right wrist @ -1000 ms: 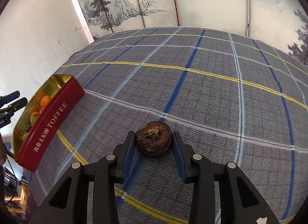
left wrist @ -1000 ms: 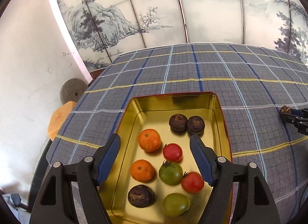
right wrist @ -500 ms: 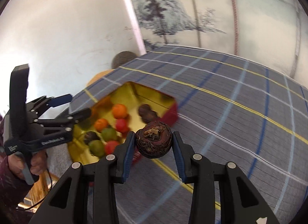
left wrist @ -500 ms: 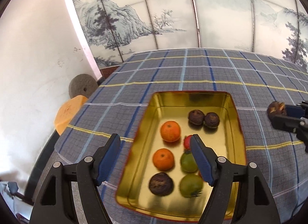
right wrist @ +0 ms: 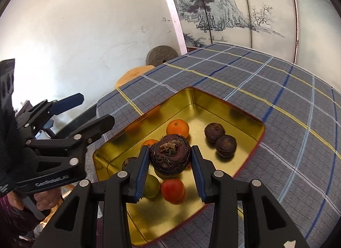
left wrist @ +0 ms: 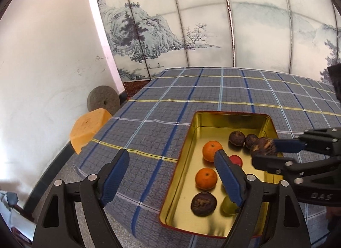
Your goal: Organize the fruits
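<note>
The right gripper [right wrist: 169, 163] is clamped on a dark brown wrinkled fruit [right wrist: 169, 154], its blue pads pressed against both sides. It holds the fruit in the air above the gold tin [right wrist: 245, 117], over the fruits near the middle. From the left wrist view the same fruit [left wrist: 263, 146] sits at the tin's right side, just beside two brown fruits [left wrist: 237, 138] near the far wall.

The left gripper [left wrist: 173, 175] holds nothing, its jaws spread wide; it hangs over the tin's left edge, one finger above the cloth, the other above the tin.

Inside the tin lie two oranges [left wrist: 206, 178], another brown fruit [left wrist: 204, 200], a red tomato [right wrist: 172, 190] and a green one [right wrist: 151, 186].

The tin stands on a grey checked cloth [left wrist: 170, 107]. Behind the table are a painted screen [left wrist: 191, 24], a white wall, a round stone [left wrist: 103, 101] and an orange stool [left wrist: 88, 127].
</note>
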`<move>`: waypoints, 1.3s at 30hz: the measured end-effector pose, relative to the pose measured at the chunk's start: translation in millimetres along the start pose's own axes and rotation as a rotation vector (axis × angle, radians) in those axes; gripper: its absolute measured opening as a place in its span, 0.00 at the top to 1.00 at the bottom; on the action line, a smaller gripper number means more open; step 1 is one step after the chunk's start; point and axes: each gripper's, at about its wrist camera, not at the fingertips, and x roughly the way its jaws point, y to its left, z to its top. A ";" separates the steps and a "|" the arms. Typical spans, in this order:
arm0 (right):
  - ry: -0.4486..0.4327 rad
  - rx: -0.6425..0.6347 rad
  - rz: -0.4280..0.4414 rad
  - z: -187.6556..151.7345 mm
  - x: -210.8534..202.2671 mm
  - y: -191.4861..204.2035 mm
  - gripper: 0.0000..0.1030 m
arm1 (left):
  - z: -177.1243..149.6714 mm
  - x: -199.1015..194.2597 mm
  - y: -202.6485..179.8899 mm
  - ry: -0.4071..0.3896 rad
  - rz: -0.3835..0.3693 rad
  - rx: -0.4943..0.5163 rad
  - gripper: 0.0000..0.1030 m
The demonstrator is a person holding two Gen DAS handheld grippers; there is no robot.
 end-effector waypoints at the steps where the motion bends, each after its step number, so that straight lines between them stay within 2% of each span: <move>1: 0.006 0.002 0.000 0.5 4.2 0.5 0.64 | 0.0 -0.8 1.7 -0.004 -0.001 -0.004 0.20; 10: 0.002 0.019 0.001 11.8 22.9 4.2 0.63 | -1.7 -10.9 15.7 -0.050 -0.001 -0.029 0.15; 13: -0.028 0.011 0.000 14.4 14.4 8.1 0.54 | -1.6 -17.4 18.1 -0.071 0.018 -0.027 0.13; 17: -0.080 0.005 -0.017 11.7 -4.2 13.8 0.47 | 1.1 -27.9 25.3 -0.101 -0.013 -0.062 0.06; 21: -0.167 -0.034 -0.080 7.1 -34.2 23.5 0.39 | 5.1 -38.3 28.5 -0.123 -0.031 -0.083 0.05; 23: -0.227 -0.062 -0.129 3.8 -52.9 30.7 0.28 | 7.7 -45.2 28.3 -0.133 -0.037 -0.084 0.04; 29: -0.377 -0.103 -0.219 -2.8 -104.2 43.3 0.10 | 12.8 -67.4 26.5 -0.167 -0.063 -0.093 0.03; 32: -0.412 -0.110 -0.239 -4.4 -120.1 44.5 0.07 | 15.4 -78.3 24.7 -0.182 -0.070 -0.093 0.03; 39: -0.439 -0.109 -0.261 -13.0 -141.9 43.9 0.07 | 20.8 -99.5 15.7 -0.216 -0.074 -0.070 0.02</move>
